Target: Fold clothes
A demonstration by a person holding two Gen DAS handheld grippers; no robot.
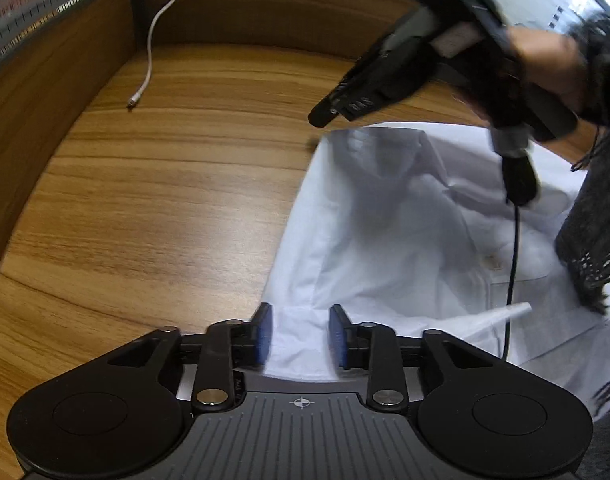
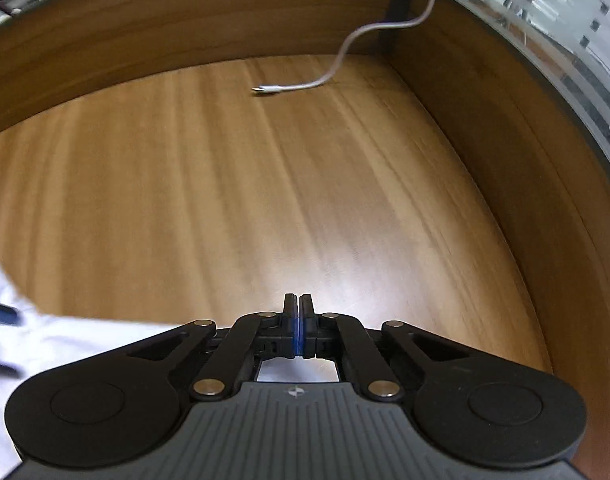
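A white shirt (image 1: pixel 405 232) lies crumpled on the wooden desk (image 1: pixel 165 200), its collar end toward the far side. My left gripper (image 1: pixel 301 332) hovers open over the shirt's near edge; cloth shows between the blue pads (image 1: pixel 265 332), which do not press on it. A hand holds my right gripper (image 1: pixel 321 114) above the shirt's far corner, its black fingers together. In the right wrist view that right gripper (image 2: pixel 299 308) is shut with nothing between its pads, over bare desk (image 2: pixel 265 200). The shirt (image 2: pixel 45 340) shows only at the lower left there.
A white charging cable (image 1: pixel 149 60) trails down the back corner onto the desk, its plug end lying loose (image 2: pixel 265 89). Wooden partitions (image 2: pixel 505 140) wall the desk at the back and side. A dark fringed knit sleeve (image 1: pixel 593 240) and a black cord (image 1: pixel 513 264) hang over the shirt.
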